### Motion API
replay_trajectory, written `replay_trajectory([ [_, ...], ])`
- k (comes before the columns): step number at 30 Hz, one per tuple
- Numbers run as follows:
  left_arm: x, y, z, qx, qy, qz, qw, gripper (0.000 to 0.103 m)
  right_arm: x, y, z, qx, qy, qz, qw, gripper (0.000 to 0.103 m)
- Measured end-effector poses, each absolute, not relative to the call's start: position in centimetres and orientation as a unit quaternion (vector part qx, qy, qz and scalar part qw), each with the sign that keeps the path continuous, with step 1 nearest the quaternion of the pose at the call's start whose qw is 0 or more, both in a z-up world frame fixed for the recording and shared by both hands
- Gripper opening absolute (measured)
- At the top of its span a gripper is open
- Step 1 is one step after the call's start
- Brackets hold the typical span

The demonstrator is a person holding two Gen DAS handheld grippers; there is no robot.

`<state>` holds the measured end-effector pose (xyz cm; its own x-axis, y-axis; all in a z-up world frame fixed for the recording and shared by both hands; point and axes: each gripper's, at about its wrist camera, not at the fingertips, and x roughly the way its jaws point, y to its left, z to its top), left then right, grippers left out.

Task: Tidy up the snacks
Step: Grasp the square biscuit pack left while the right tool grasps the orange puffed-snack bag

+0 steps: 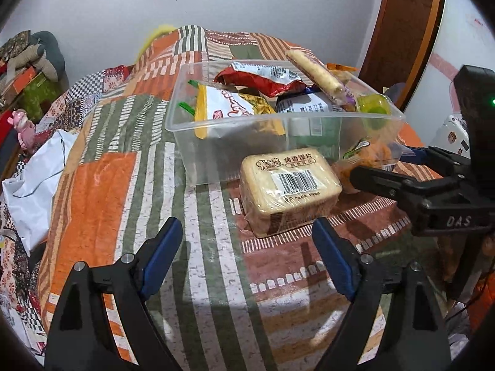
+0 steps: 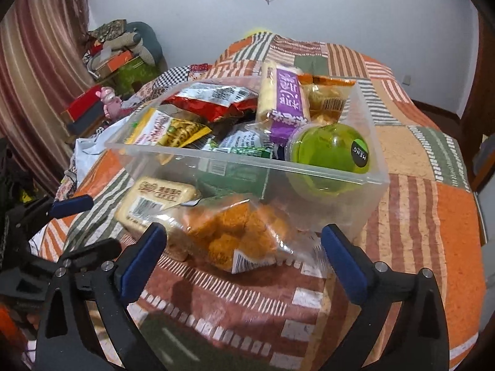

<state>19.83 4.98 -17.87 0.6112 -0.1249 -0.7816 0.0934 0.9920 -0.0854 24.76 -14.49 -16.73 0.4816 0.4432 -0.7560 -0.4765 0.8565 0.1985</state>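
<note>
A: Two snacks lie outside the clear plastic bin [image 2: 355, 182] on the patchwork bed quilt [image 1: 102, 191]: a tan block of toasted slices in clear wrap [image 1: 289, 185] and a clear bag of orange fried pieces [image 2: 235, 232].

B: Where are the grippers?

A: The right gripper [image 2: 244, 266] has its jaws spread wide and empty, the bag just ahead between their lines. The left gripper [image 1: 247, 253] is open too, holding nothing; the block sits ahead, toward its right jaw.

B: Advice?

A: I'd lower the right jaws astride the bag's middle and close gently, since it looks crushable. I'd shift the left one rightward to centre the block, then grip its long sides.
</note>
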Motion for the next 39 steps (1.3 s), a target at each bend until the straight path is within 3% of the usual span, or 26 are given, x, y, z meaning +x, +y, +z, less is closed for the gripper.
replay_trajectory([
  [3, 20.2, 4.6, -18.3, -0.017, 0.441, -0.061, 0.895, 0.086, 25.2, -15.0, -17.2, -0.001, 0.448, 0.269, 0.853, 0.098],
  [13, 21.5, 2.1, -18.8, -0.012, 0.455, -0.082, 0.886, 0.086, 23.7, -17.1, -16.2, 0.016, 0.427, 0.289, 0.857, 0.071],
  [30, 25.9, 0.9, -19.9, -0.05, 0.471, -0.041, 0.88, 0.084, 22.1, -20.4, -15.4, 0.031, 0.404, 0.289, 0.867, 0.07],
  [39, 23.4, 2.3, -19.3, -0.064, 0.449, -0.052, 0.89, 0.081, 21.5, -20.2, -14.5, 0.036, 0.394, 0.292, 0.871, 0.07],
])
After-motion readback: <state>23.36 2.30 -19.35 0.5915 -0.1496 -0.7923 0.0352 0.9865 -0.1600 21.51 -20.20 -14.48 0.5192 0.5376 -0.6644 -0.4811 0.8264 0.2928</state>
